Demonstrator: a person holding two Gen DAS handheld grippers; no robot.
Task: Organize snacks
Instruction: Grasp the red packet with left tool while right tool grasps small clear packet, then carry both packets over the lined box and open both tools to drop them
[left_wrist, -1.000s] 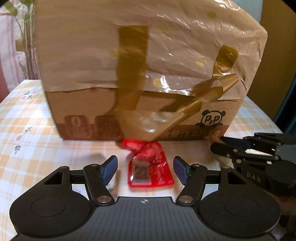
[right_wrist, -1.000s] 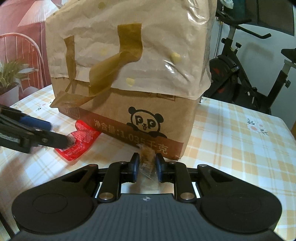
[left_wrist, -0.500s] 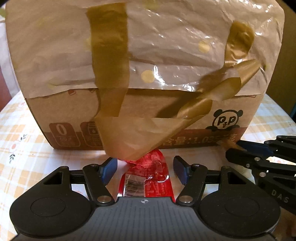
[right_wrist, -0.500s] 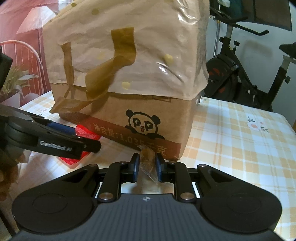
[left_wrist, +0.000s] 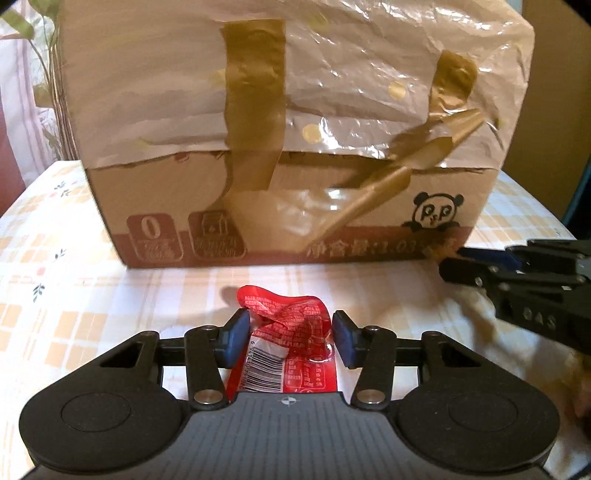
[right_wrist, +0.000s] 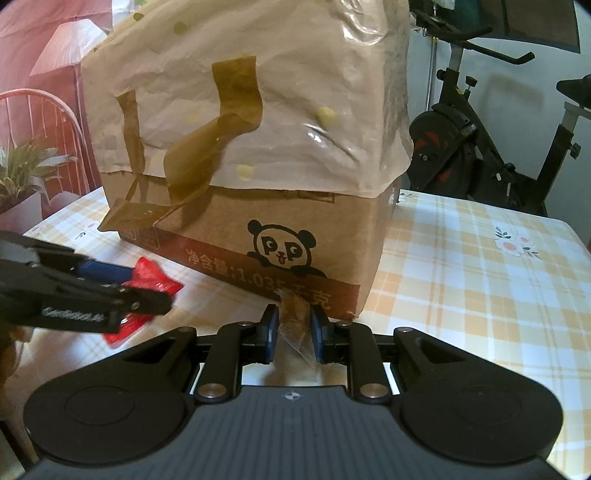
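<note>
Left gripper (left_wrist: 288, 341) fingers closing; right gripper (right_wrist: 293, 334) fingers clamped shut.

Box (right_wrist: 303, 221): you can read "净含量:1.035千克", a panda marked "PP", and a "0".
Red packet (left_wrist: 291, 354): your barcode label, digits unreadable.

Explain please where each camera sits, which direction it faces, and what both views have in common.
Left wrist: sits on the left gripper, looks down over its closing fingers at the red snack packet between them; the right gripper enters at right.
Right wrist: sits on the right gripper, shut on a clear wrapper scrap; the left gripper enters at left.
Shared: the cardboard box, packet, checked tablecloth.
</note>
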